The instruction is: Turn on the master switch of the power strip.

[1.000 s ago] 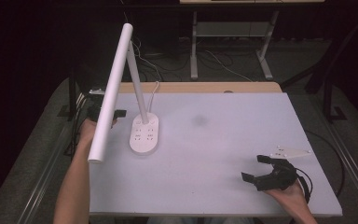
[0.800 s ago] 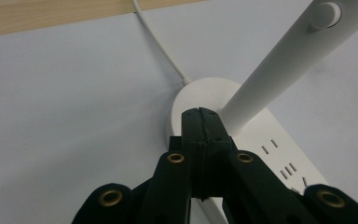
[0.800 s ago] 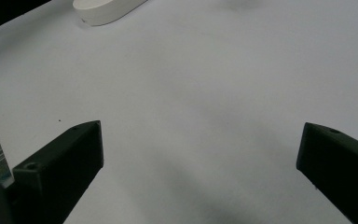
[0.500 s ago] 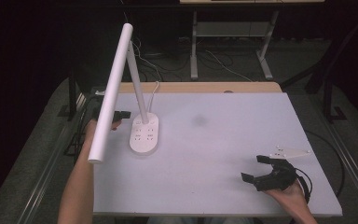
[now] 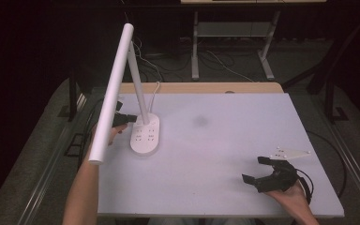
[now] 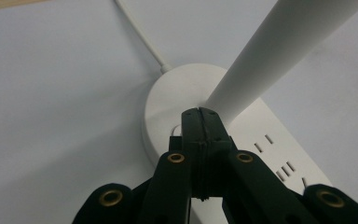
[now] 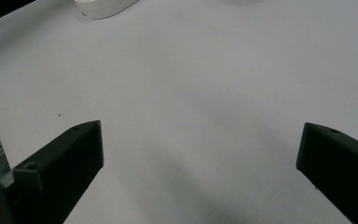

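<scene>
A white desk lamp stands at the table's left; its oval base point(image 5: 145, 136) carries several socket slots, and its long tube head point(image 5: 112, 93) slants out over the near left. My left gripper point(image 5: 127, 118) is shut, its tips resting against the base point(image 6: 186, 88) at the foot of the stem point(image 6: 270, 56); in the left gripper view, the left gripper point(image 6: 199, 113) holds nothing between its jaws. My right gripper point(image 5: 254, 169) rests open at the near right, far from the lamp. In the right gripper view, the right gripper point(image 7: 200, 140) has only bare table between its jaws.
The lamp's white cord point(image 5: 155, 89) runs from the base over the white table's point(image 5: 225, 136) far edge. A wooden strip point(image 5: 201, 87) borders that edge. Desk legs and cables lie on the dark floor beyond. An edge of the lamp base point(image 7: 103, 7) lies far ahead of the right gripper.
My left gripper has moved right, from beside the tube head up against the lamp base. The right gripper has stayed where it was.
</scene>
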A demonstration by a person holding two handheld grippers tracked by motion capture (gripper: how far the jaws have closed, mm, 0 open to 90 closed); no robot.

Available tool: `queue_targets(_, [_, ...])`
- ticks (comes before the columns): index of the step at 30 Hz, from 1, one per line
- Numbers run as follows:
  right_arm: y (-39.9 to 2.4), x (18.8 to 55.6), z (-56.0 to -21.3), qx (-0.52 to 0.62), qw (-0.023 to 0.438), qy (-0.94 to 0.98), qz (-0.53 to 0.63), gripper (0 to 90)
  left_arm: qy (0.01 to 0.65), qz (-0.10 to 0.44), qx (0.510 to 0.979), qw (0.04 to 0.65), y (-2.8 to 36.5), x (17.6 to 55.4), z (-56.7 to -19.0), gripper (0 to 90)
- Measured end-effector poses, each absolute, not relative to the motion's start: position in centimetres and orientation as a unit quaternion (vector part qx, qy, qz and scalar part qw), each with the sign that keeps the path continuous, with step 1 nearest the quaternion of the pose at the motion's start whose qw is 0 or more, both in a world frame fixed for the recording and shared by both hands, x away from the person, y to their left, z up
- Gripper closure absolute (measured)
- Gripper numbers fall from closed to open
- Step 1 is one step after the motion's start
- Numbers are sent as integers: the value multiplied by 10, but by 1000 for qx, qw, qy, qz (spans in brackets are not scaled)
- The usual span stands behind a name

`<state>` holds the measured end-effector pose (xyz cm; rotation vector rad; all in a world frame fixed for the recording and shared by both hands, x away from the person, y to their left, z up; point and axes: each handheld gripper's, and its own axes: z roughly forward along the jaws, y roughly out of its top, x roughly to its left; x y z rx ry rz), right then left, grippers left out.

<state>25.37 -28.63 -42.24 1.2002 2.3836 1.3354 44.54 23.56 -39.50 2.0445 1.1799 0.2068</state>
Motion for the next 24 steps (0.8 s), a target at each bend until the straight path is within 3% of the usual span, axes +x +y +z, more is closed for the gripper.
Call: queue_targets(24, [-286, 256, -425, 404, 77, 799, 439, 1, 462, 74, 806, 364, 229, 454, -413, 900])
